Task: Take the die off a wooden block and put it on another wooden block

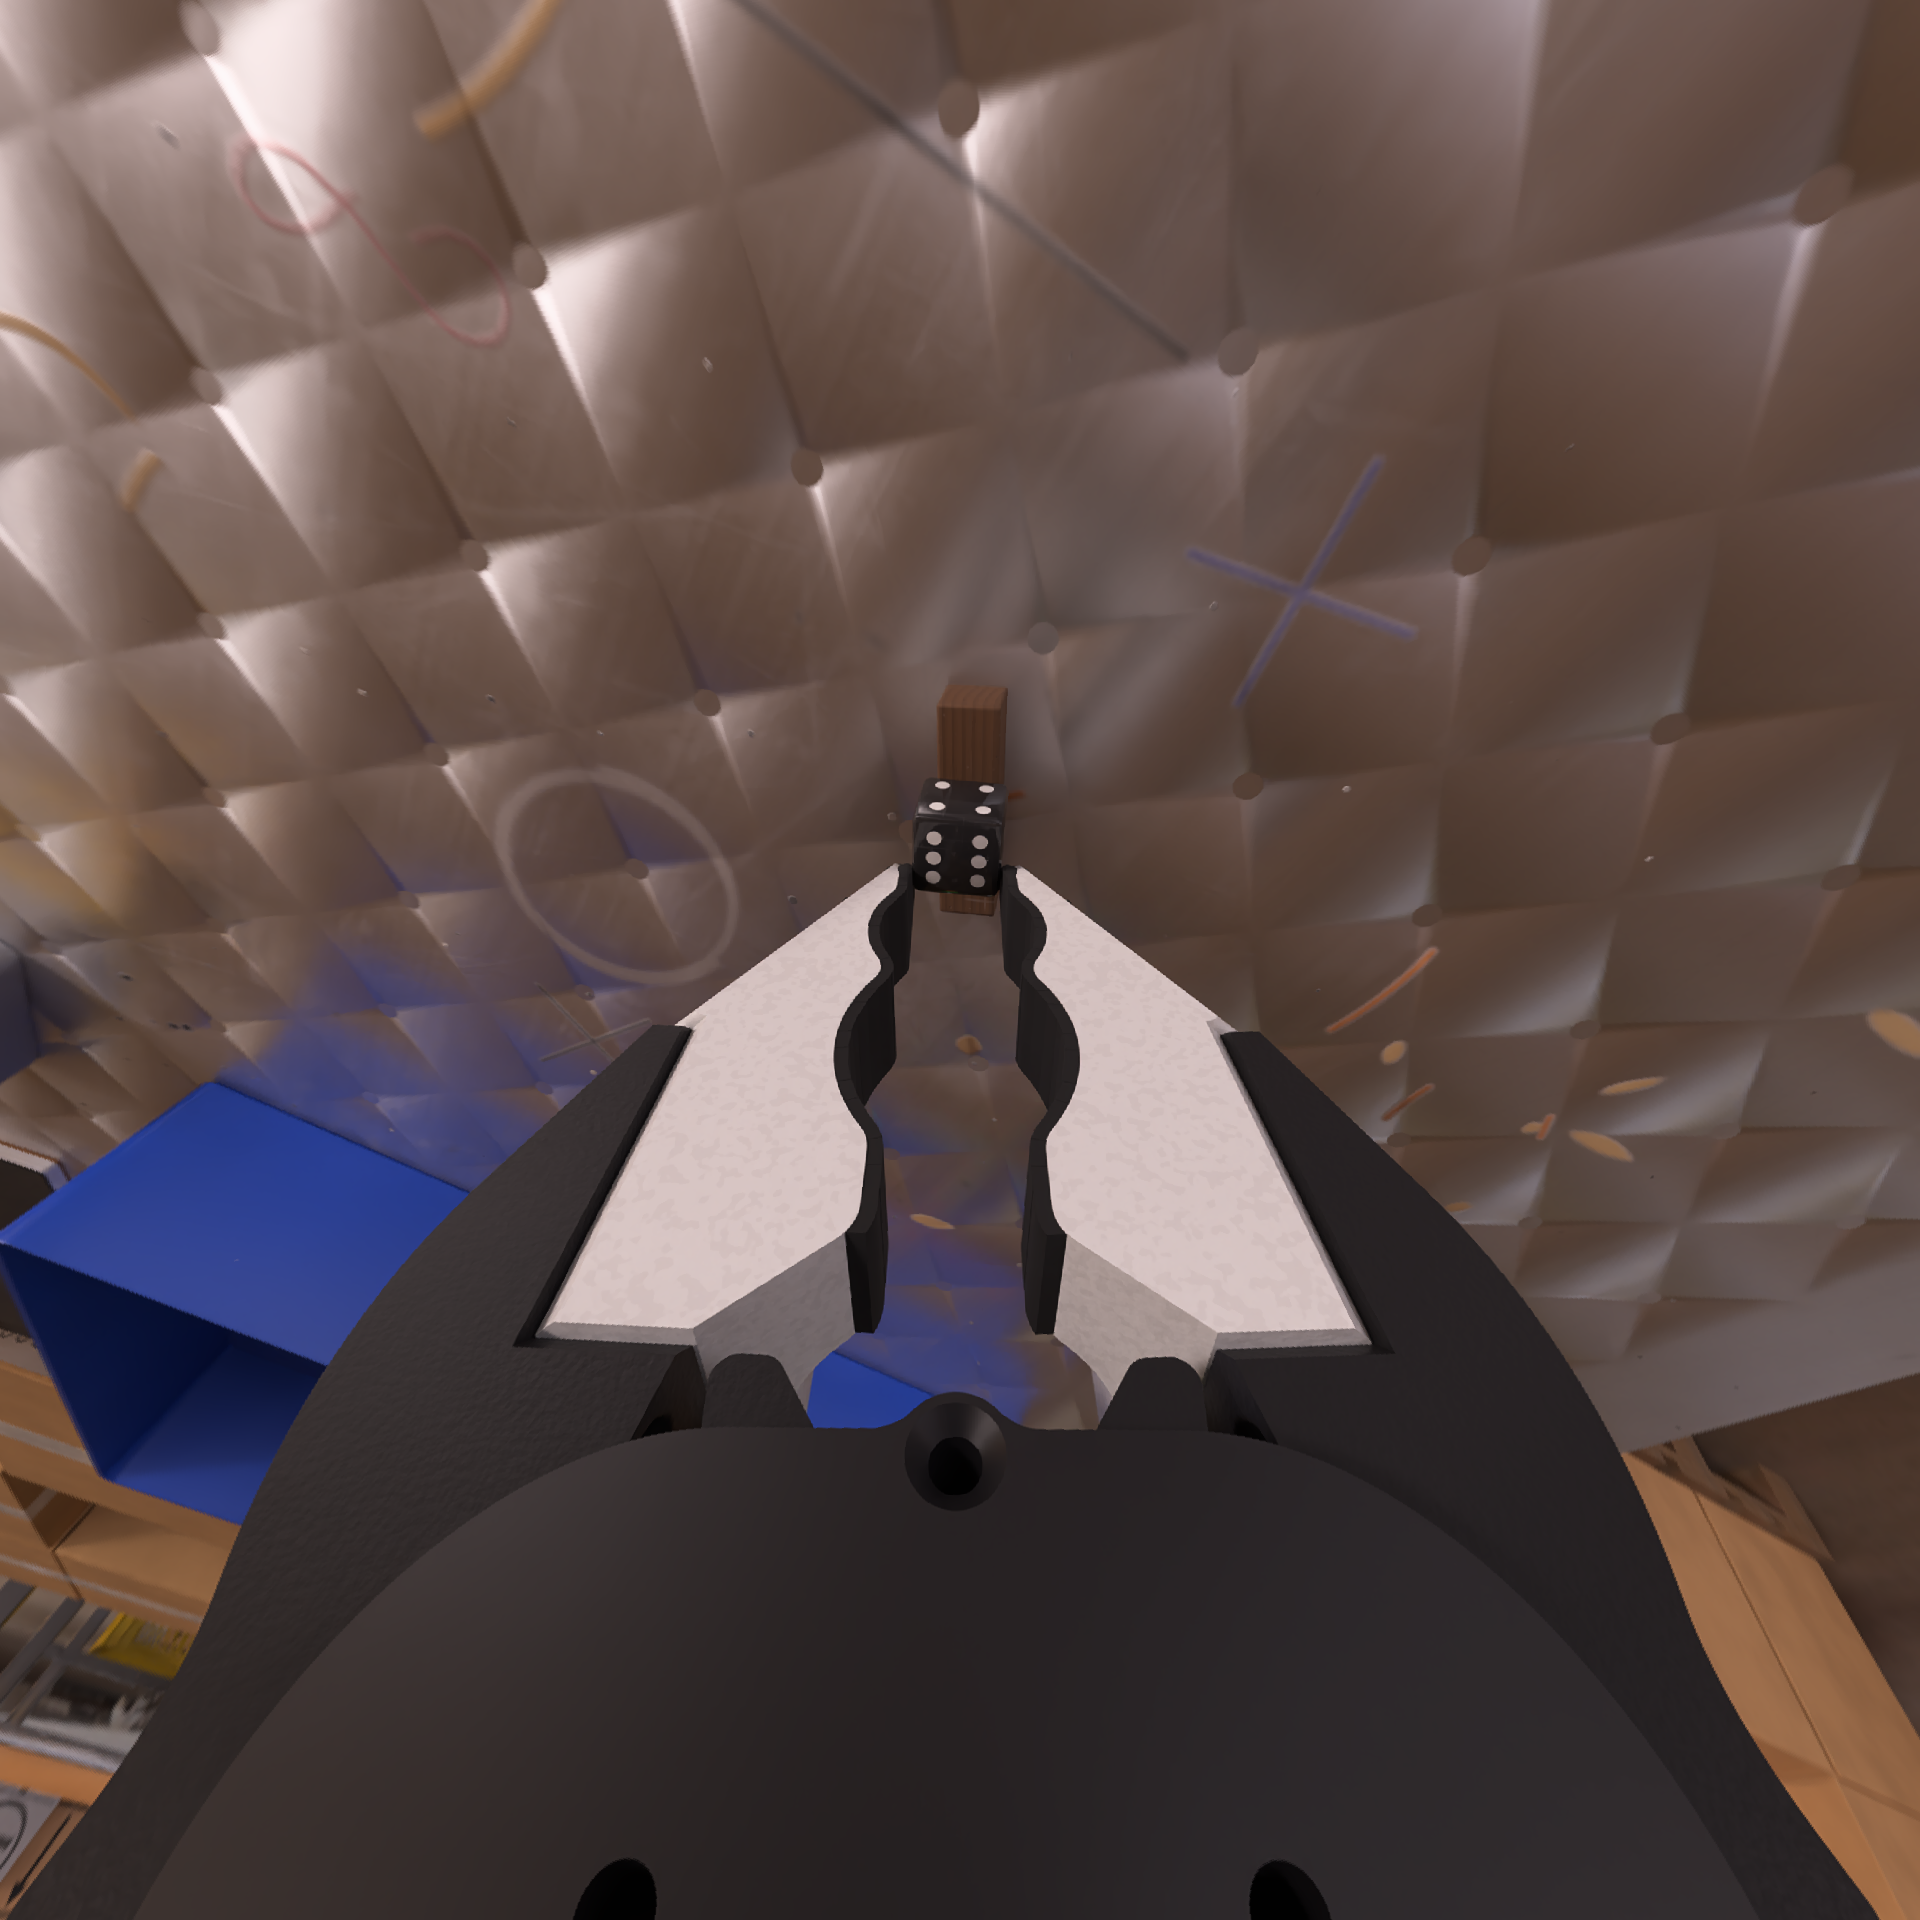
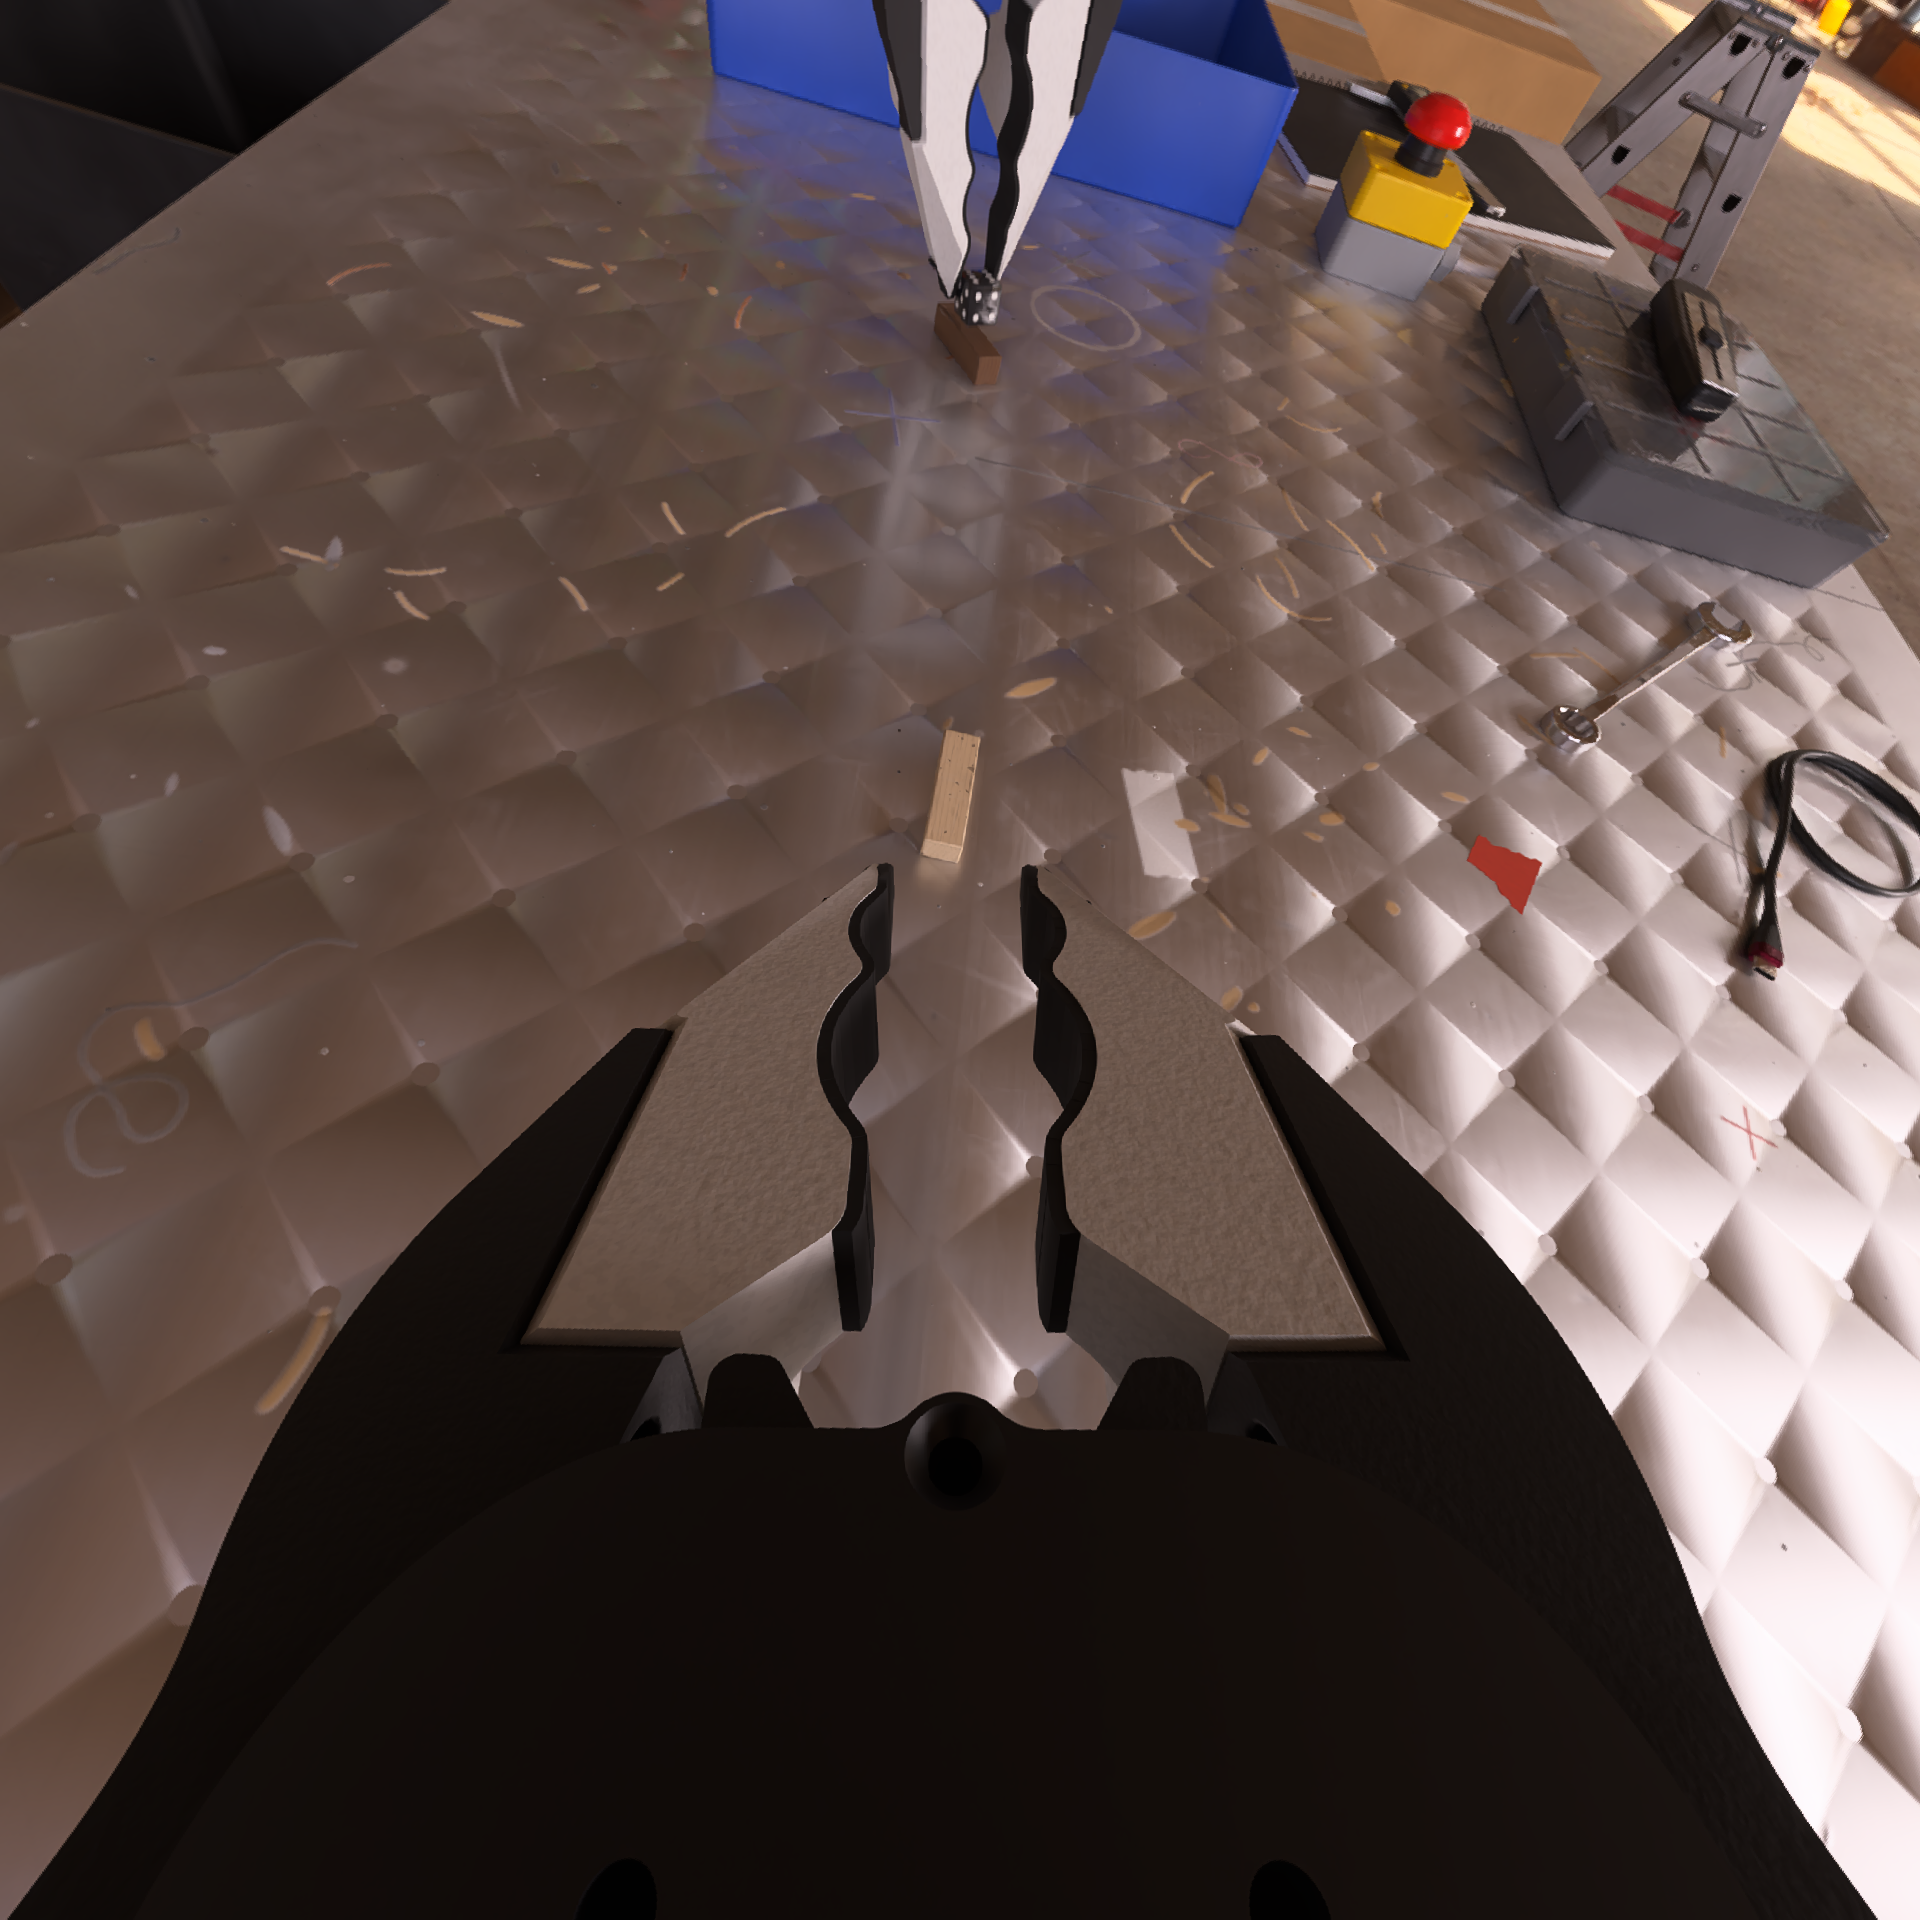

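A black die with white pips (image 1: 958, 847) sits between the tips of my left gripper (image 1: 958, 881), which is shut on it, right over a dark brown wooden block (image 1: 971, 732). In the right wrist view the same die (image 2: 977, 295) rests on or just above the near end of the dark block (image 2: 968, 343), with the left gripper (image 2: 975, 278) coming down from above. A pale wooden block (image 2: 952, 794) lies flat on the metal table (image 2: 520, 623) just ahead of my right gripper (image 2: 956, 883), which is open and empty.
A blue open box (image 2: 1164, 114) stands behind the dark block, and it also shows in the left wrist view (image 1: 208, 1278). At the right are a yellow box with a red button (image 2: 1403, 187), a grey case (image 2: 1662, 416), a wrench (image 2: 1631, 675), a black cable (image 2: 1829, 842) and a red scrap (image 2: 1503, 871).
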